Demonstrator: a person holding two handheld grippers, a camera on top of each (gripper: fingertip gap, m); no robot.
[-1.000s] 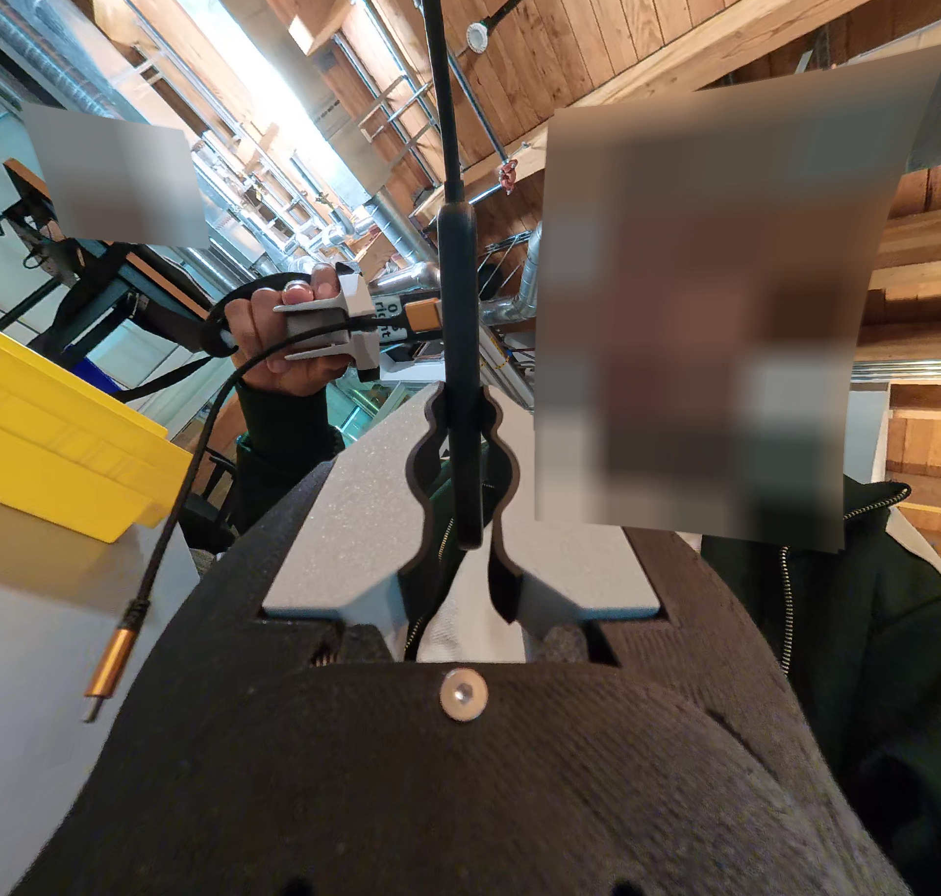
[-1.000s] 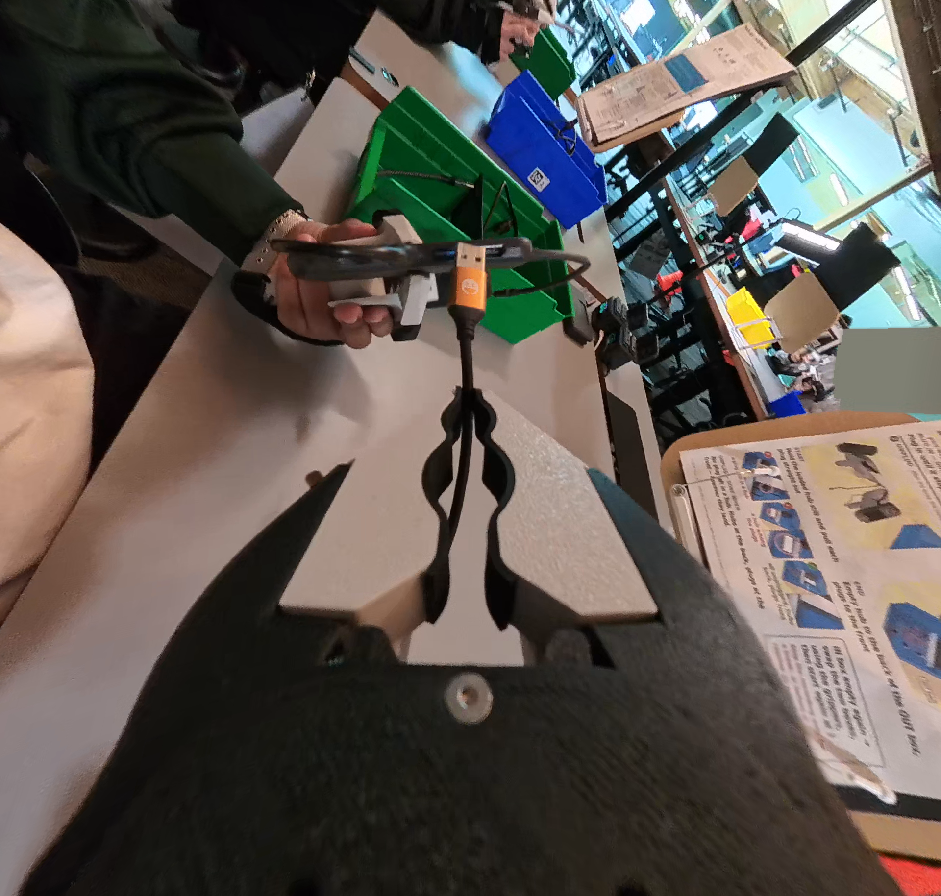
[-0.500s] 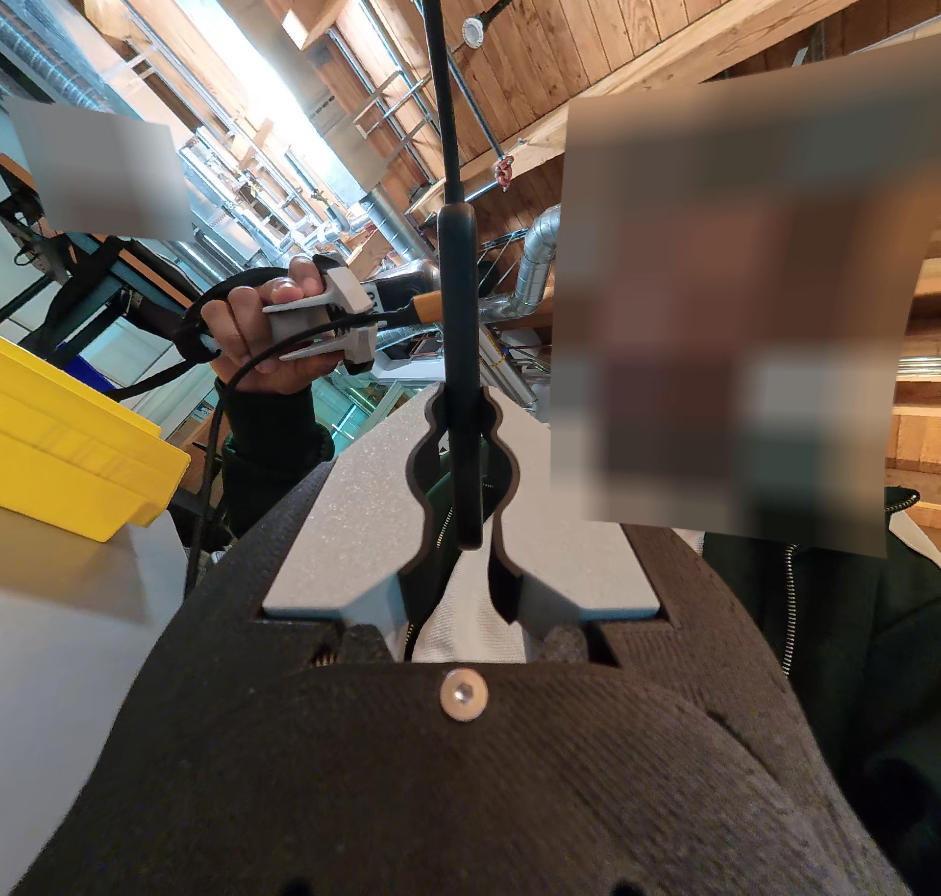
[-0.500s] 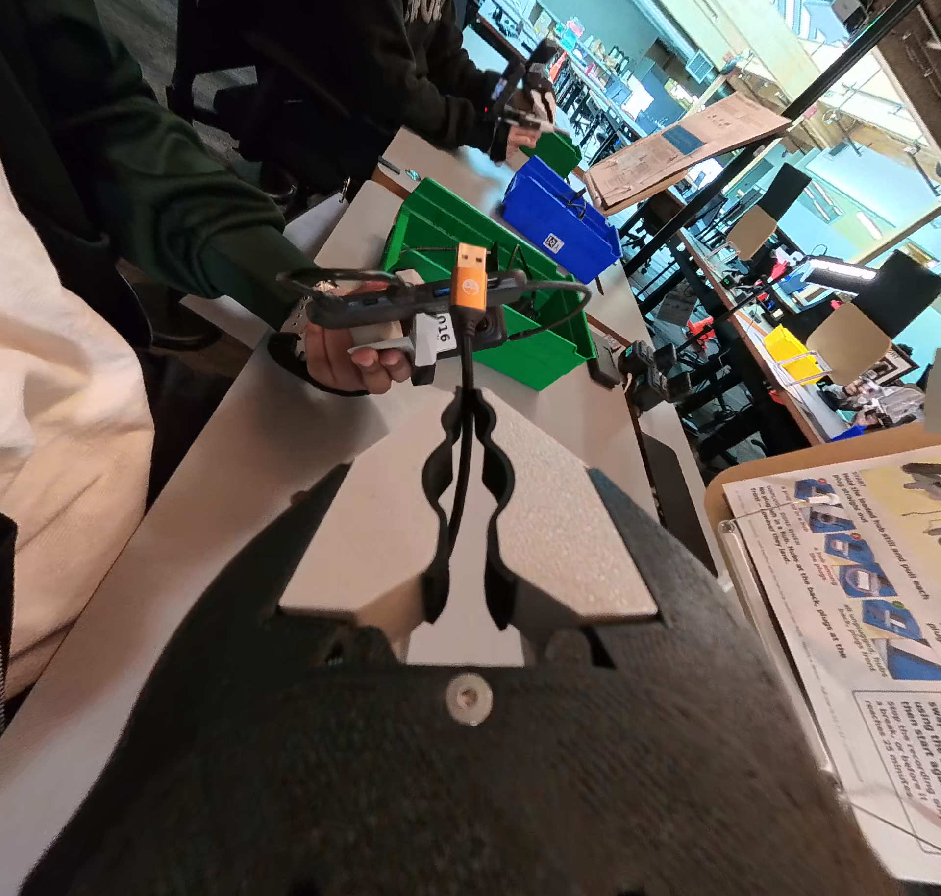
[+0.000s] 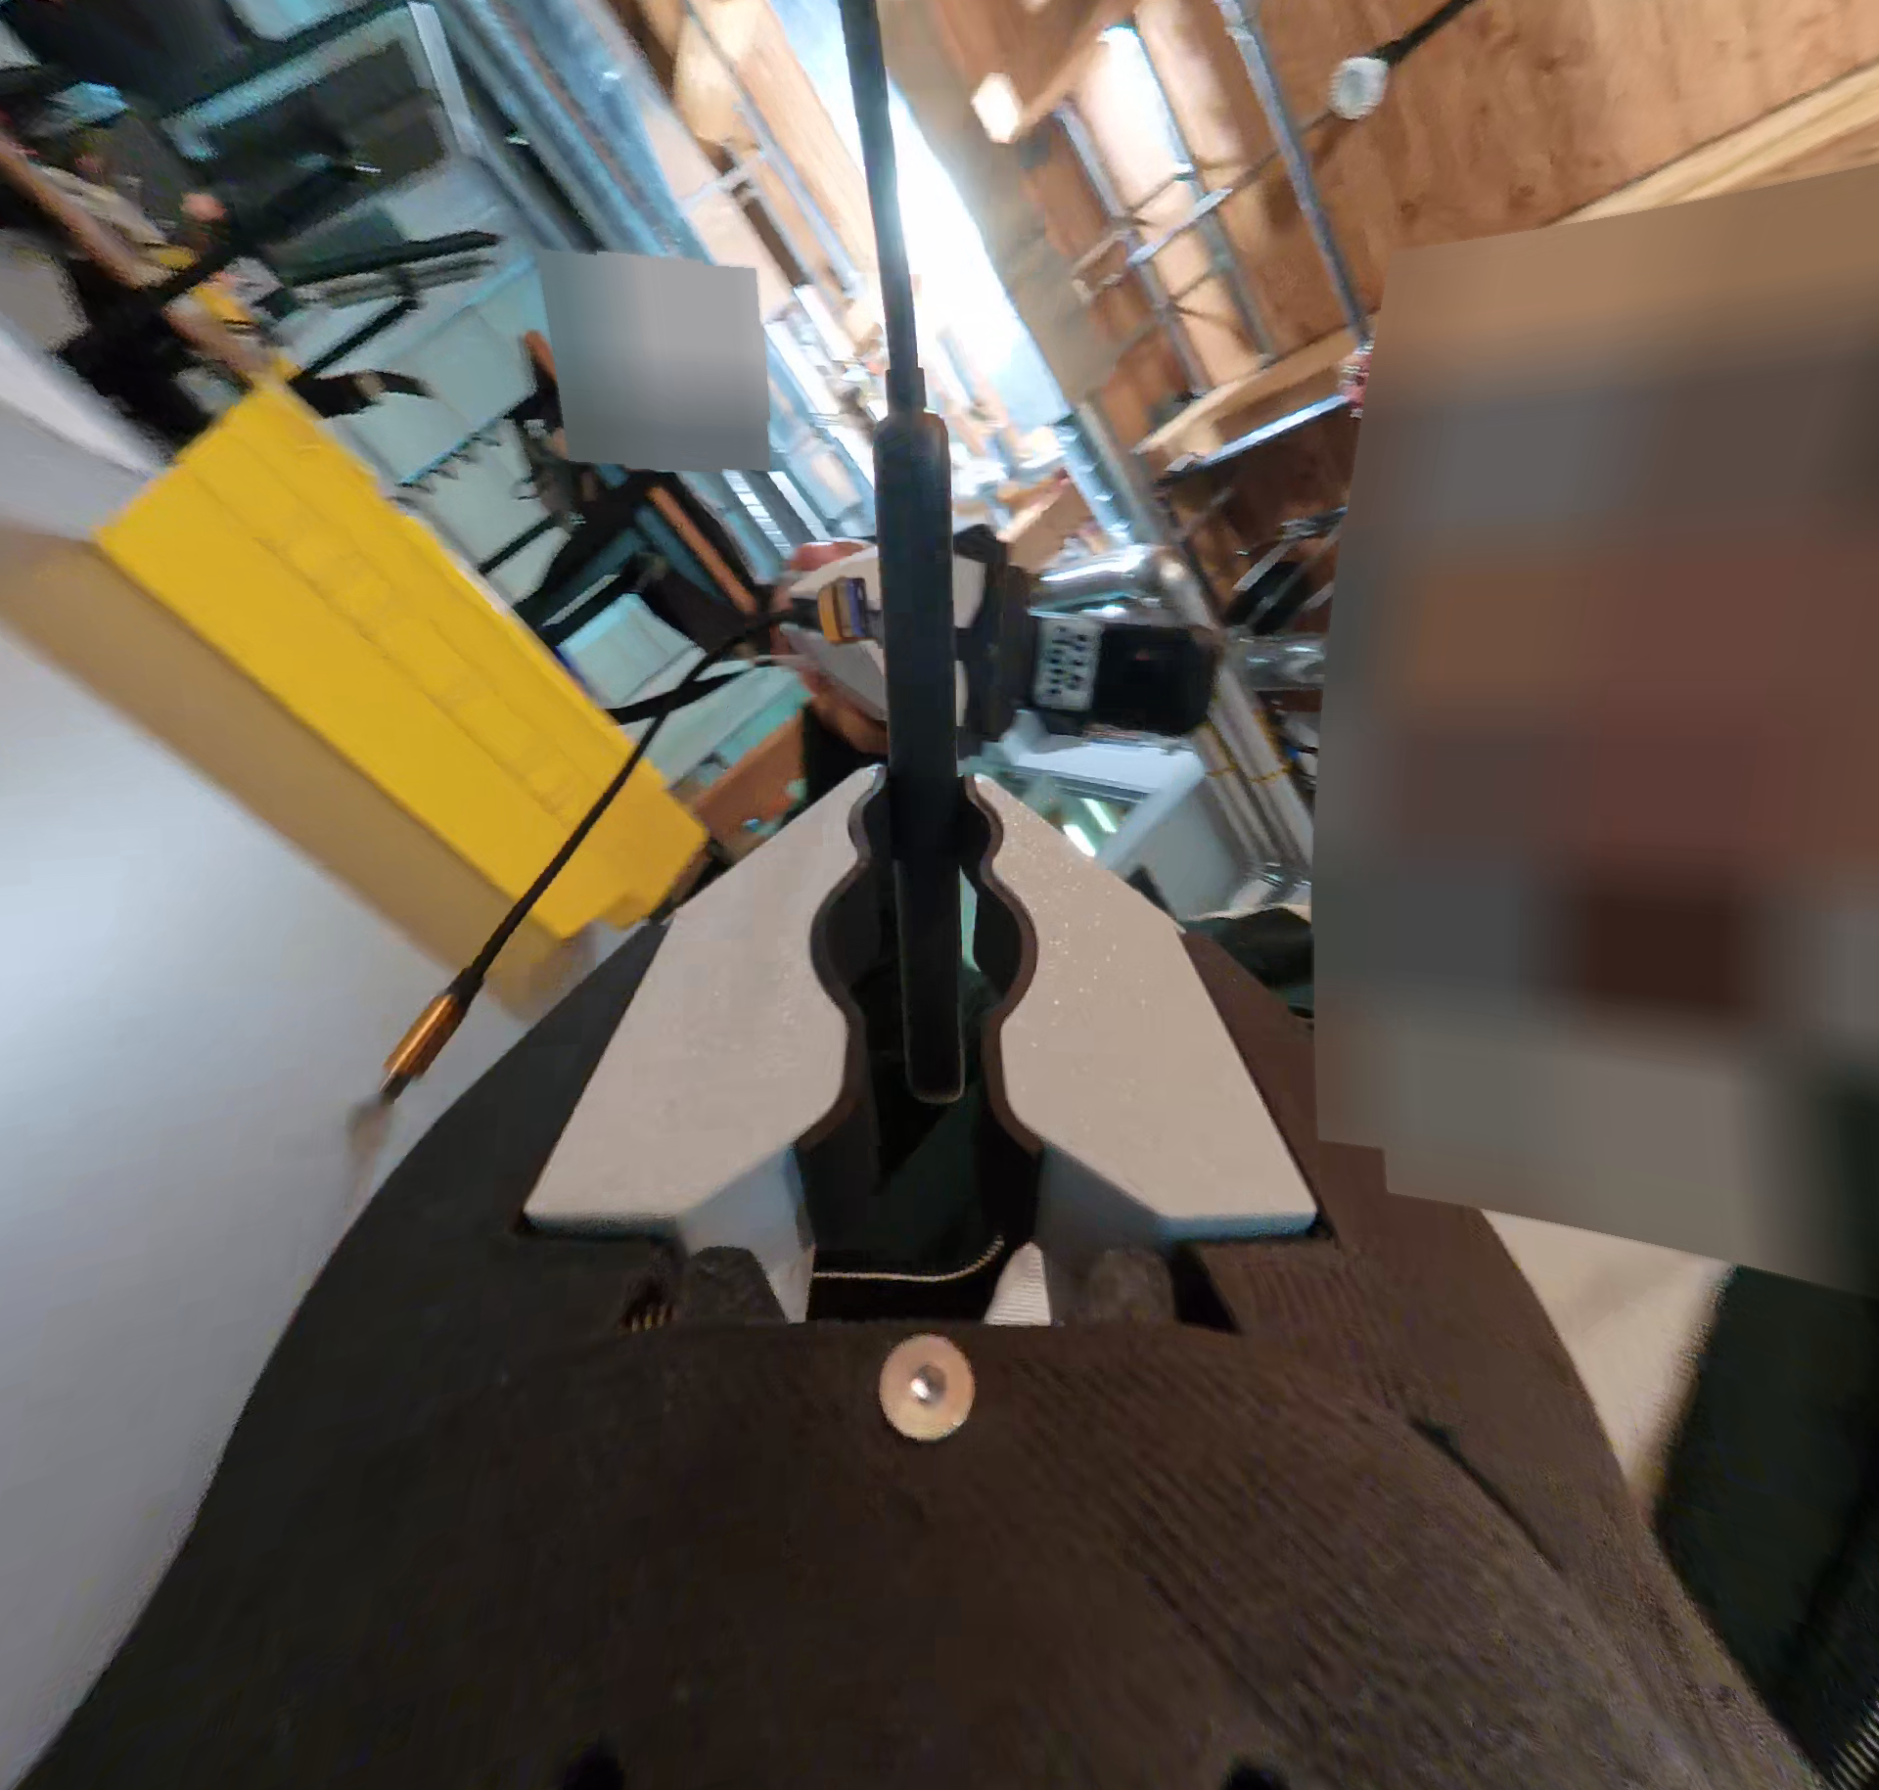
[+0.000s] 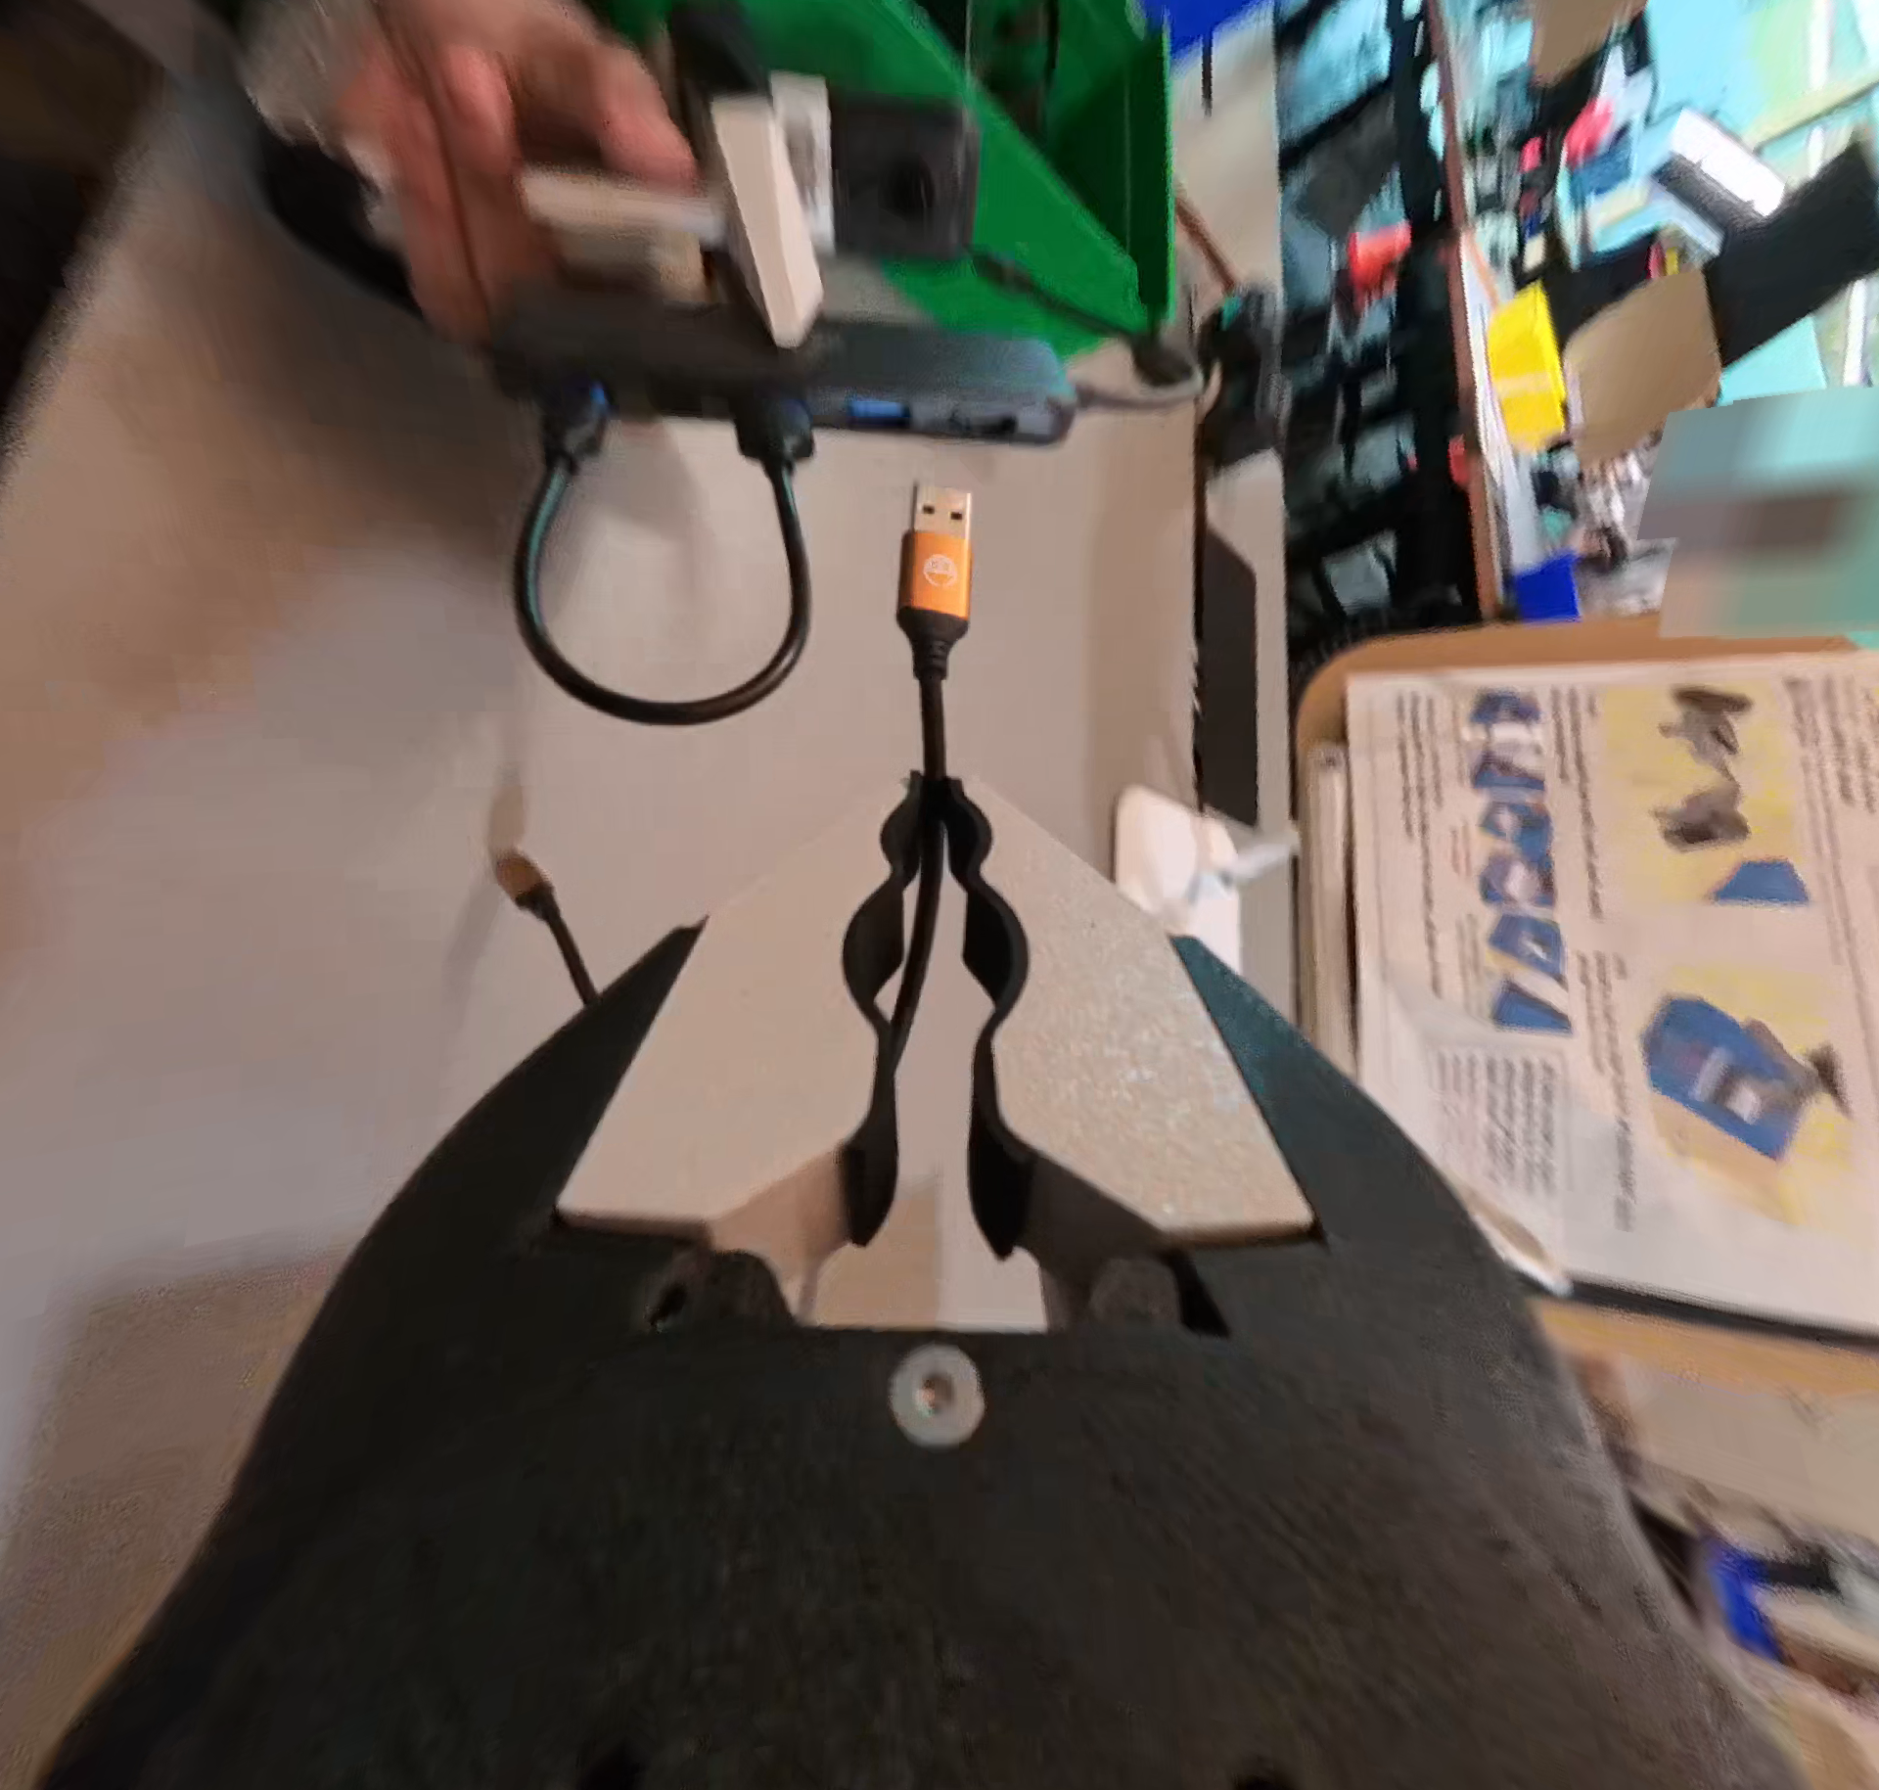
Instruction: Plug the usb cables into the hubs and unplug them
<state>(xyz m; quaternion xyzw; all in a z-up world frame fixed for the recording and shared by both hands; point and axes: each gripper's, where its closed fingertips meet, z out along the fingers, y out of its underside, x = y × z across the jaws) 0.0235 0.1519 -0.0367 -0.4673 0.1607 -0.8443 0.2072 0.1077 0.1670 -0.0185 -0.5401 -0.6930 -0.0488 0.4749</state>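
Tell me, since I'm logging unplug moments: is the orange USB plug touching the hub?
Apart. The right wrist view shows bare table between the orange USB plug and the hub above it.

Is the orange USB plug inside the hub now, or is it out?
Out. The orange USB plug sits below the hub, its metal tip bare, with a clear gap between them.

**What we are not seeing clearly**

In the right wrist view, motion is smearing the hand (image 6: 488,114) at eleven o'clock, and the hub (image 6: 783,374) beneath it is blurring too; we are failing to count its ports. In the left wrist view, the hub is running off the frame at twelve o'clock and hiding most of the right gripper (image 5: 864,623) behind it.
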